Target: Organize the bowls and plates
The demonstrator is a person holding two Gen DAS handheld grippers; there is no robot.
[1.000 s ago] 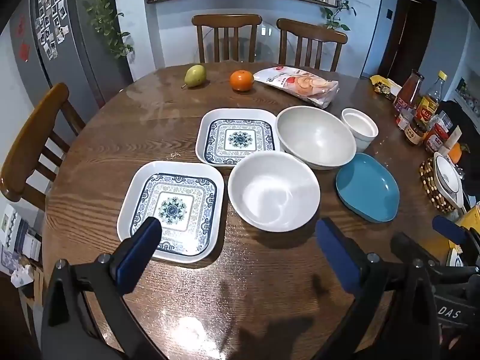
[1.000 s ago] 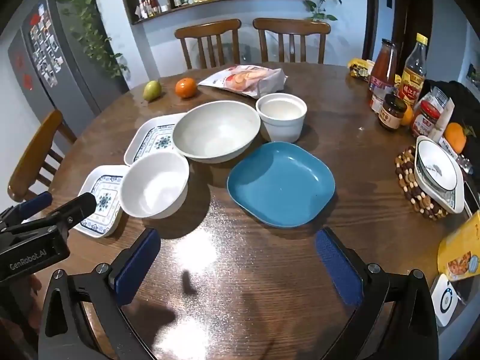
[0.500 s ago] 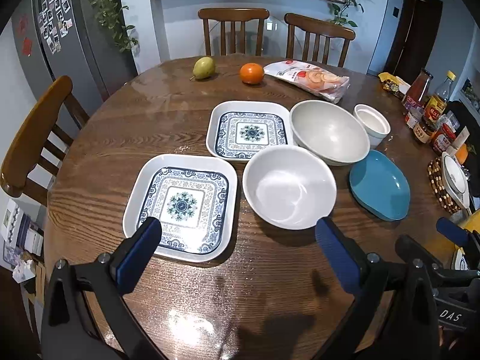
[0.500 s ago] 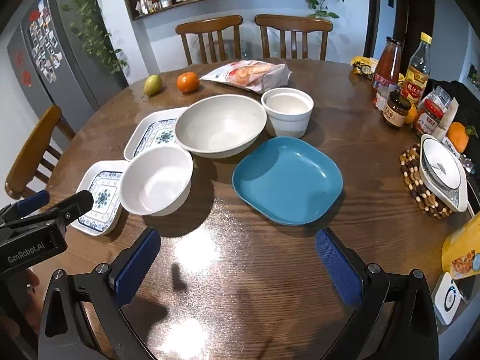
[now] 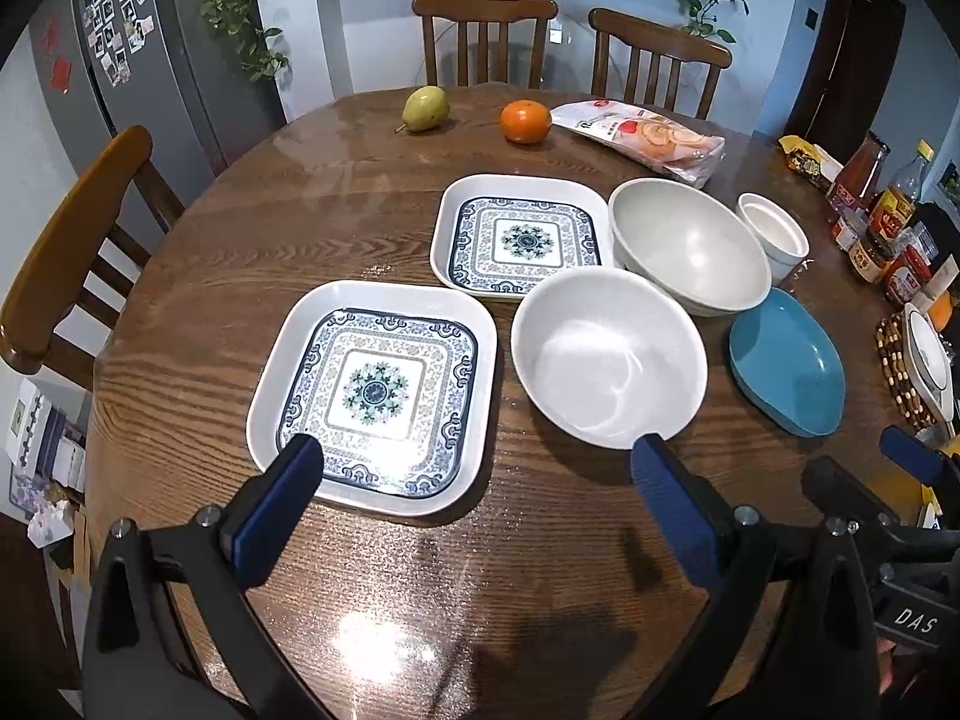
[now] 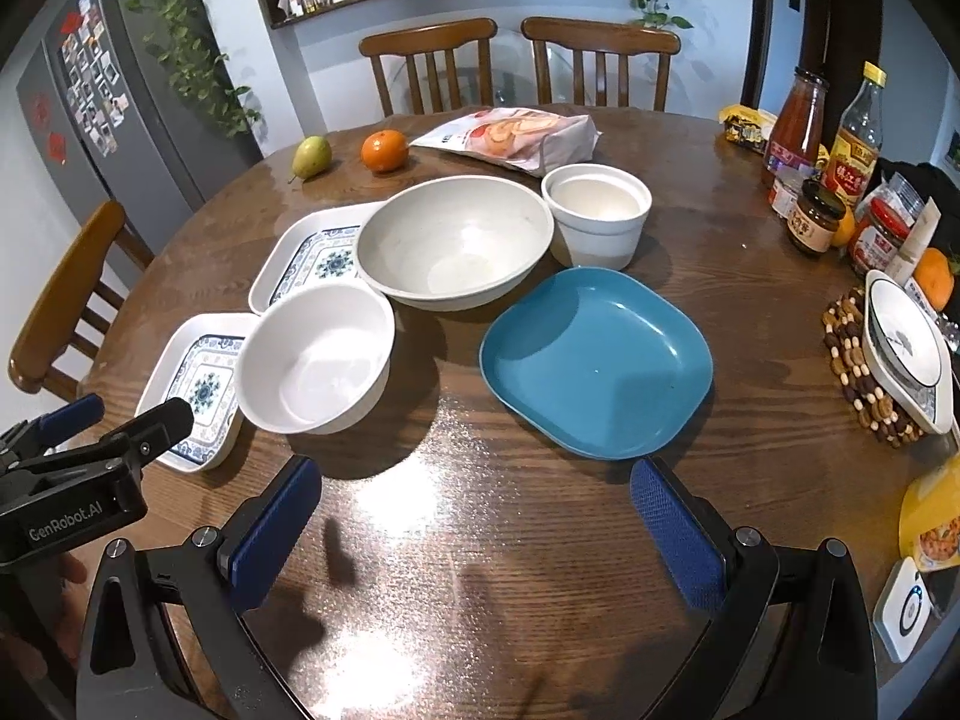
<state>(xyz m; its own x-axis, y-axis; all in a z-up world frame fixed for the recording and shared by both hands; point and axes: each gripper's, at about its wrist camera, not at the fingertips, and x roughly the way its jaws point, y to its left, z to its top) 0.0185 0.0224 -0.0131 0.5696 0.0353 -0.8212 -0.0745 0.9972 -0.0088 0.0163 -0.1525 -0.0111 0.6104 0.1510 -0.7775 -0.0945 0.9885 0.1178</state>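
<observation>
Two square blue-patterned plates lie on the round wooden table: a near one [image 5: 375, 393] [image 6: 198, 384] and a far one [image 5: 519, 237] [image 6: 312, 252]. A white bowl [image 5: 609, 357] [image 6: 315, 360] sits beside the near plate. A larger grey bowl [image 5: 690, 246] [image 6: 453, 240], a small white cup bowl [image 5: 773, 228] [image 6: 597, 210] and a blue plate [image 5: 786, 363] [image 6: 594, 360] stand to the right. My left gripper [image 5: 474, 468] is open and empty, just short of the near plate and white bowl. My right gripper [image 6: 474, 498] is open and empty, just short of the blue plate.
A pear [image 5: 425, 109], an orange [image 5: 525, 121] and a snack bag [image 5: 642, 135] lie at the far side. Bottles and jars [image 6: 822, 150] and a dish on a beaded trivet [image 6: 900, 354] crowd the right edge. Chairs surround the table.
Both grippers have moved forward and slightly lower toward the dishes, which now look closer. Both stay open and empty. No dish has moved.
</observation>
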